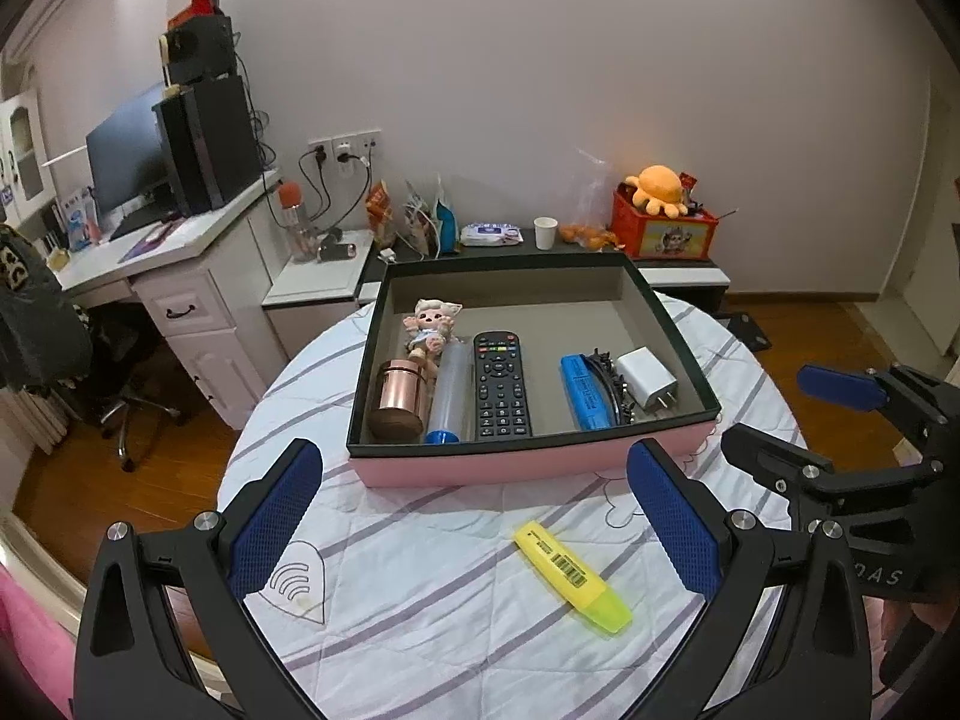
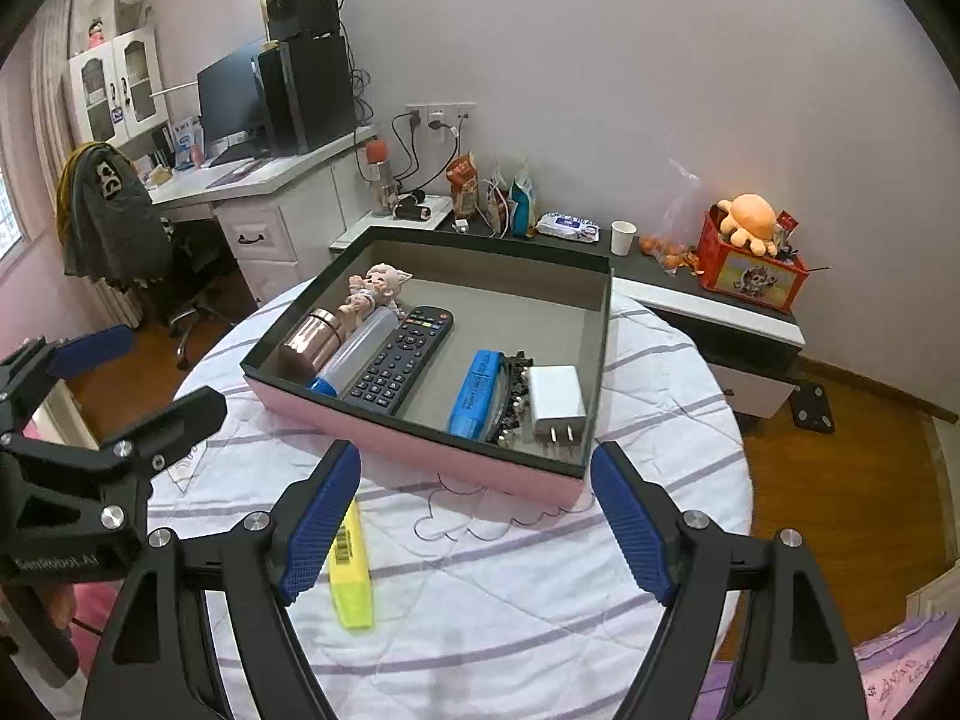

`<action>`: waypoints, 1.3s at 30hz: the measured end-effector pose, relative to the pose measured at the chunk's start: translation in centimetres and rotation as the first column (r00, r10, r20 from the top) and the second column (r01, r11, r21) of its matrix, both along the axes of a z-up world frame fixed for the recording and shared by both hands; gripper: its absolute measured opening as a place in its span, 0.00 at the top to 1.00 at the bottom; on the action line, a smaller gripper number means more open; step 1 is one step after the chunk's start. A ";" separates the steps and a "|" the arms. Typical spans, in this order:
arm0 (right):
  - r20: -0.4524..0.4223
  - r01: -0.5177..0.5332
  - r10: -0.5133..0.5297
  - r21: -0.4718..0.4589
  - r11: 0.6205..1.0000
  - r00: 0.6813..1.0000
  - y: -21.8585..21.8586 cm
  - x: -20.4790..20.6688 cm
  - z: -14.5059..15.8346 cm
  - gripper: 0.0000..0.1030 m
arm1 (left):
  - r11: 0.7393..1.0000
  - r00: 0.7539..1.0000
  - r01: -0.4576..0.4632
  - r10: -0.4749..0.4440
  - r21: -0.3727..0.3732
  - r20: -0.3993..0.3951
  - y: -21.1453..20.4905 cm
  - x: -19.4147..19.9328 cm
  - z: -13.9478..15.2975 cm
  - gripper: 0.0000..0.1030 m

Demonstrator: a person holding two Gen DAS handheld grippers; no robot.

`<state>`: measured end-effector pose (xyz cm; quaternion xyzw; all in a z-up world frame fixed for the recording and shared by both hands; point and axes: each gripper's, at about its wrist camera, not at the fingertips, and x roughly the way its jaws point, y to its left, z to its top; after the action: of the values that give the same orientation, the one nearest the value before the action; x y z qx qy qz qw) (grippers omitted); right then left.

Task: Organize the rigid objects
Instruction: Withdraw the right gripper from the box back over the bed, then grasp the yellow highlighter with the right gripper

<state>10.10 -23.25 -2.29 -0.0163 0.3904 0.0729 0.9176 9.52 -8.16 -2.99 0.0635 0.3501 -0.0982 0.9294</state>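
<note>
In the lower centre of the left wrist view, the yellow highlighter (image 1: 573,577) lies flat on the table (image 1: 432,612), between the spread fingers of the left tongs (image 1: 474,519) and nearer the right-hand one. The right tongs (image 2: 474,525) are also wide open and empty; there the highlighter sits at lower left, partly behind the left finger. Above it stands the pink box (image 1: 528,462).

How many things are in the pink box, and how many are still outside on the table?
Highlighters: 2, blue highlighter in the pink box, yellow highlighter outside
Black remote control: 1
White charger plug: 1
Copper metal canister: 1
Clear plastic tube: 1
Small doll figure: 1
Black clip bundle: 1
Total: 8, with 7 inside.
</note>
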 end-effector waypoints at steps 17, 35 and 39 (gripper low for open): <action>0.001 -0.010 0.010 0.001 1.000 1.000 -0.3 -3.1 -0.4 0.22 | 0.999 0.999 0.019 -0.020 0.038 0.031 -0.4 -3.4 0.5 0.00; -0.236 -0.187 0.177 -0.018 0.982 0.956 7.2 0.0 -10.7 0.35 | 0.999 0.989 -0.010 0.017 0.050 -0.144 4.7 -2.3 -7.5 0.00; -0.275 -0.189 0.175 -0.027 0.982 0.945 7.8 1.0 -12.3 0.54 | 0.999 0.987 -0.014 0.020 0.039 -0.158 5.7 -1.9 -8.1 0.00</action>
<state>11.10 -15.44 -14.61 -0.0665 0.5111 0.1485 0.8440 7.62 -2.45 -11.09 0.0699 0.4250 -0.0887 0.8981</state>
